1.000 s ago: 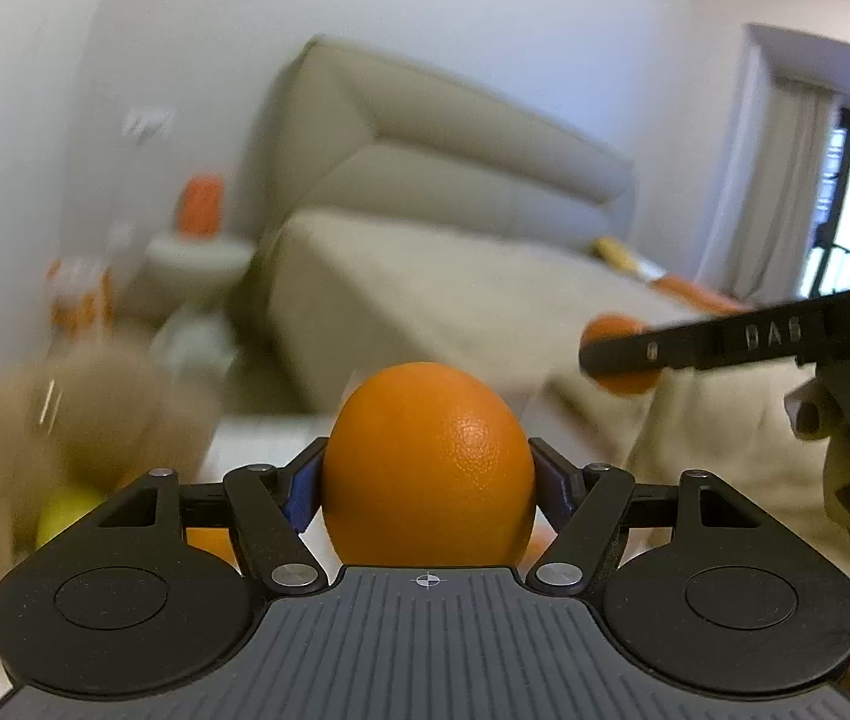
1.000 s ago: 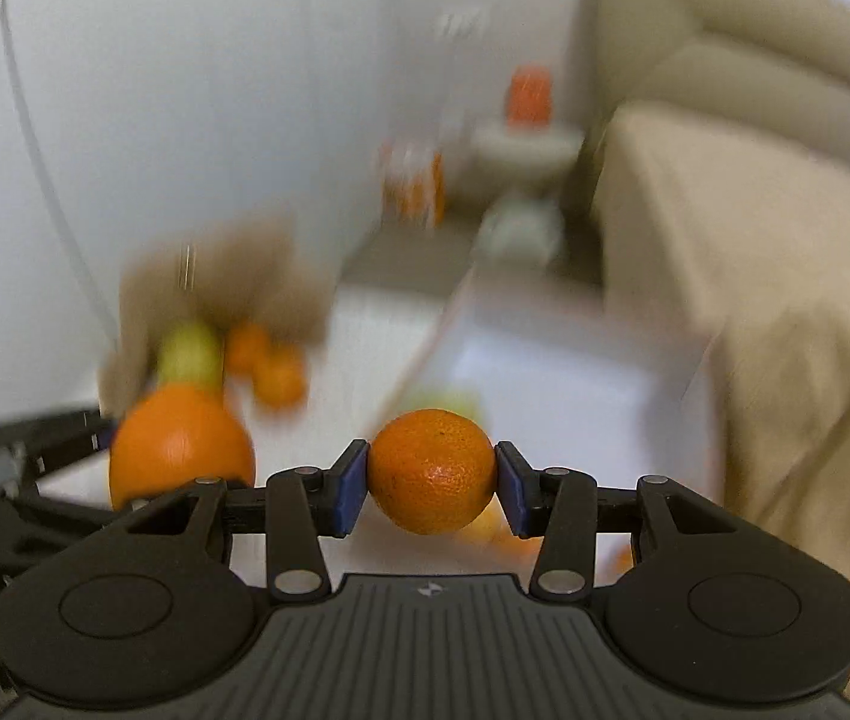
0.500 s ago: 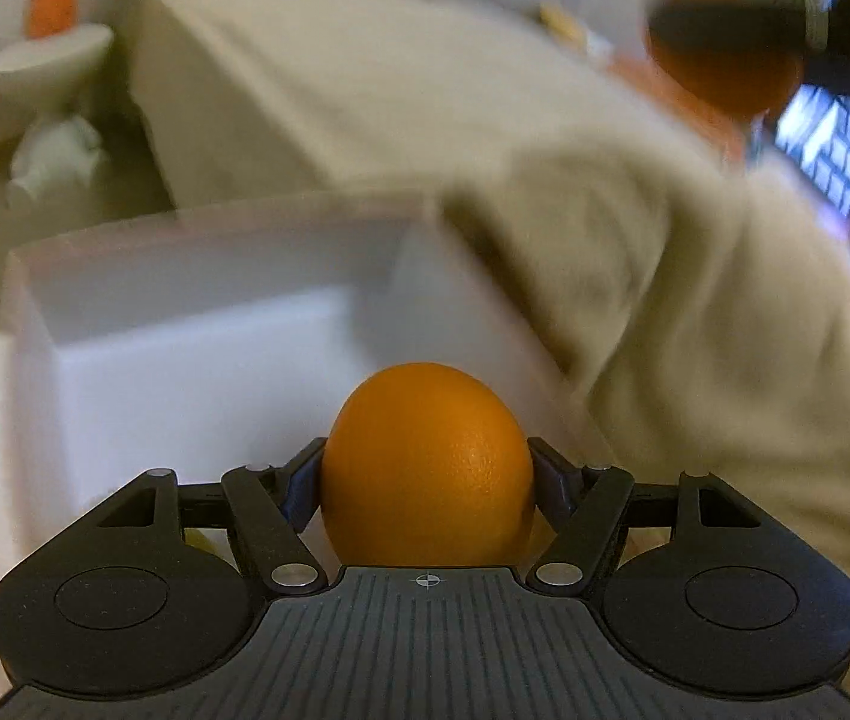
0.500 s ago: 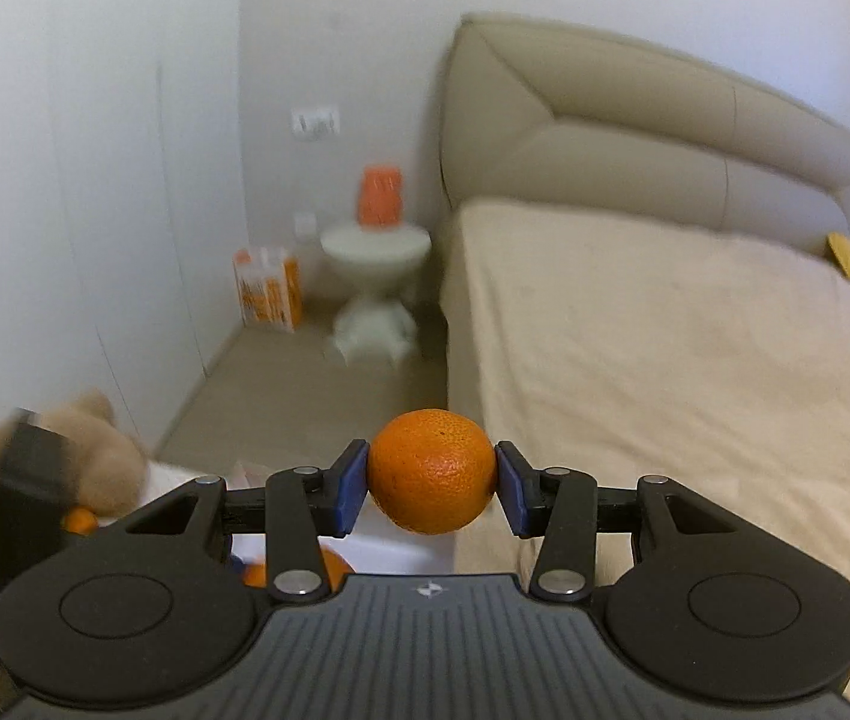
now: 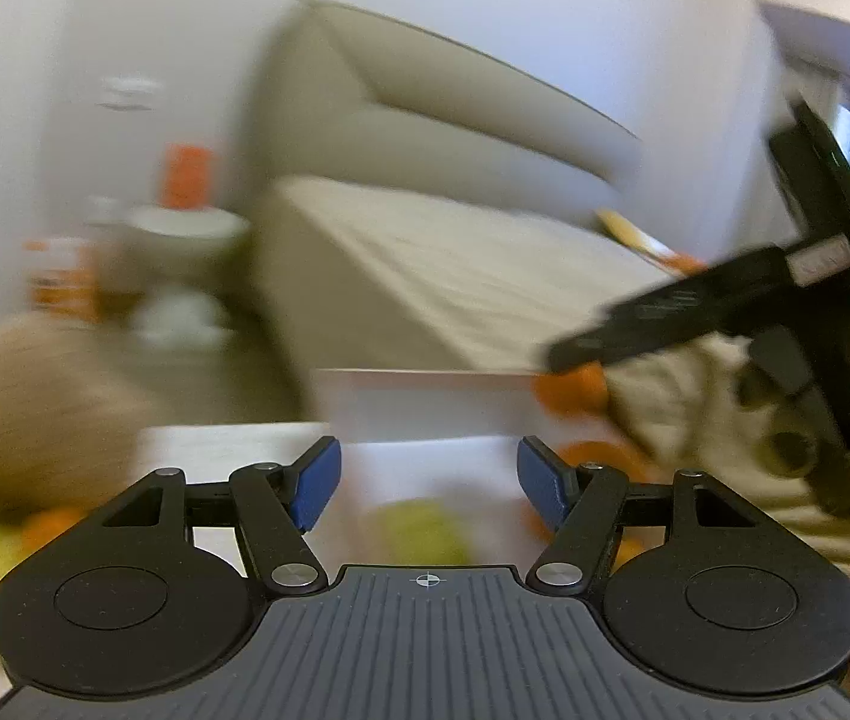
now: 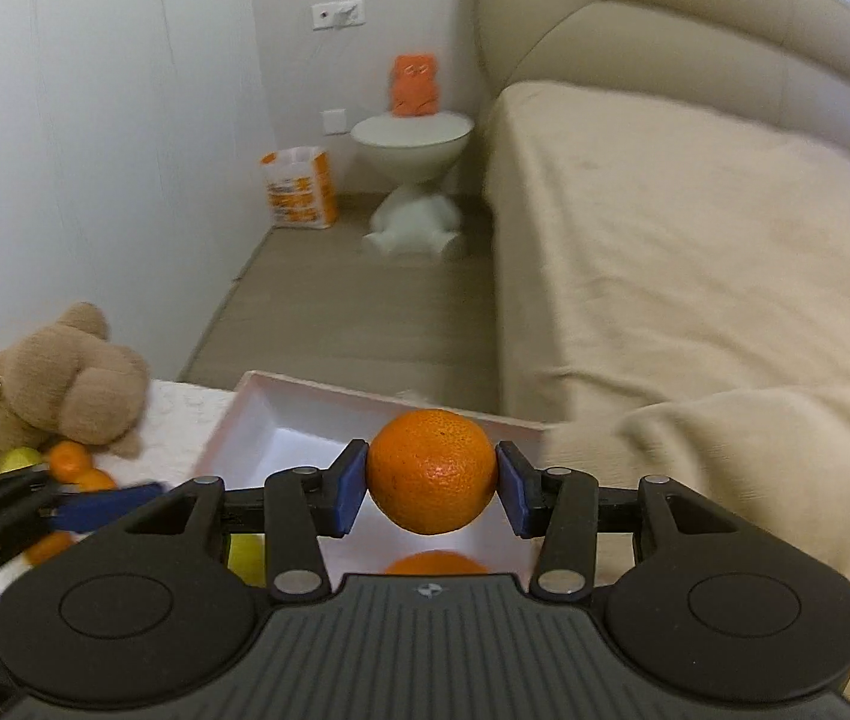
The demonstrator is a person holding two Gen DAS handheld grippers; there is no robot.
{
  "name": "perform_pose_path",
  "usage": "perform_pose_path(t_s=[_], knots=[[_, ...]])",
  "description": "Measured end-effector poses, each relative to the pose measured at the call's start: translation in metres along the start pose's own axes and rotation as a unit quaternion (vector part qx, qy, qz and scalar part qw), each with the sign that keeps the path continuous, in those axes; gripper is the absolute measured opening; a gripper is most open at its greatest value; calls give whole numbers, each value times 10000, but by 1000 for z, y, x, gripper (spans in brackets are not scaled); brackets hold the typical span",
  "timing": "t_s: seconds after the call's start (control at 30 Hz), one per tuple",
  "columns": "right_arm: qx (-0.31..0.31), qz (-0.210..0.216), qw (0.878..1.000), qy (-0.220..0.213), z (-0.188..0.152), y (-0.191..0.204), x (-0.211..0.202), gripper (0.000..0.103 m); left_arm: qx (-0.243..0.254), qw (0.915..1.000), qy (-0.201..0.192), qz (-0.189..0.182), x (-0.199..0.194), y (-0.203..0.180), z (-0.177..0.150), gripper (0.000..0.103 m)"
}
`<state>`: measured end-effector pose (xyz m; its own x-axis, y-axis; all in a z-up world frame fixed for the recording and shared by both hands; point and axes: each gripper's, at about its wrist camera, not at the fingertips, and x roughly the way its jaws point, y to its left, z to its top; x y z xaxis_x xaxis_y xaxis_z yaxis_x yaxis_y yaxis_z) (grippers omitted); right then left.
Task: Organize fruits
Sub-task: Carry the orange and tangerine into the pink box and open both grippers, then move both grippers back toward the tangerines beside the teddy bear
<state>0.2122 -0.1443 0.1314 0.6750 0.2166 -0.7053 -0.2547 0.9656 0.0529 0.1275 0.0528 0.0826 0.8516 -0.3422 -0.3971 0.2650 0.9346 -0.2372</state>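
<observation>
The white box (image 6: 281,414) holds 1 orange (image 6: 433,564) and a yellow-green fruit (image 6: 245,552); right gripper (image 6: 430,483) pinches a mandarin (image 6: 430,468), left gripper (image 5: 427,480) spread.

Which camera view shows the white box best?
The right wrist view: the white box is sharp there, its far rim and inner wall clear behind the orange held by the right gripper. The left wrist view shows it only blurred.
</observation>
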Motion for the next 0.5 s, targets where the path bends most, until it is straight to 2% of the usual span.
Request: perform_pose_path(t_s=[0.03,0.07,0.17,0.27,0.37,0.5], knots=[[62,101,9999,29,0,1,4,60,-86,9995,-120,279,-14,14,-8,71],[92,139,9999,13,0,3,6,64,-189,9982,-215,519,-25,25,-15,71],[-57,21,10000,-25,-2,16,7,64,-625,9918,-449,1025,-57,61,-32,70],[-171,1,9998,50,-6,32,15,64,-984,9829,-549,1459,-68,92,-44,70],[-249,61,9996,146,-13,54,21,64,-1456,9732,-677,1646,-83,114,-59,70],[-607,254,9977,166,-25,100,25,64,-1640,9676,-830,1732,-100,134,-66,70]])
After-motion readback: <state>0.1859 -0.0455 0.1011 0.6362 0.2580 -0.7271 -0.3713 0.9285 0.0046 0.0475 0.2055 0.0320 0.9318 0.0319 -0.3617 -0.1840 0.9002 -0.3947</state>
